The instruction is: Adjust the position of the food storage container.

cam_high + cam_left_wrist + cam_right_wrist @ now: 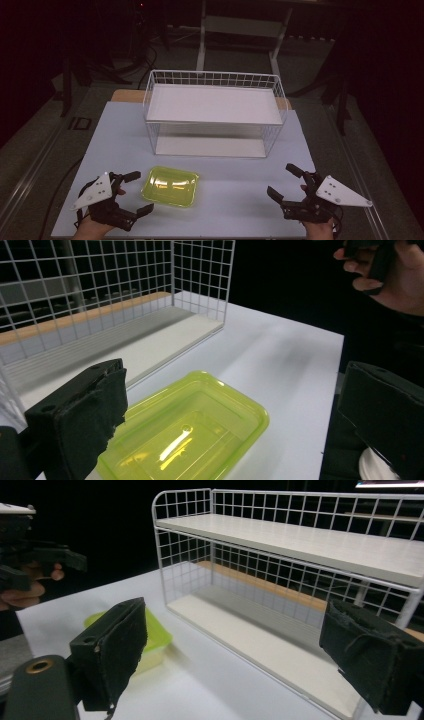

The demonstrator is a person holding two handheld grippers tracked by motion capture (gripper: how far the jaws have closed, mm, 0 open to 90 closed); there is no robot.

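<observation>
On the white table [240, 197], just beside the left gripper [134, 192], sits a yellow-green container [170, 186], ahead of the wire shelf rack [214, 112]. Both grippers gape wide and empty; the right gripper [284, 182] waits well apart, probably because nothing is grasped yet.

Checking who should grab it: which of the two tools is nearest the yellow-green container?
The left tool, its jaws open right beside the yellow-green container; the right tool sits well off across the table.
</observation>
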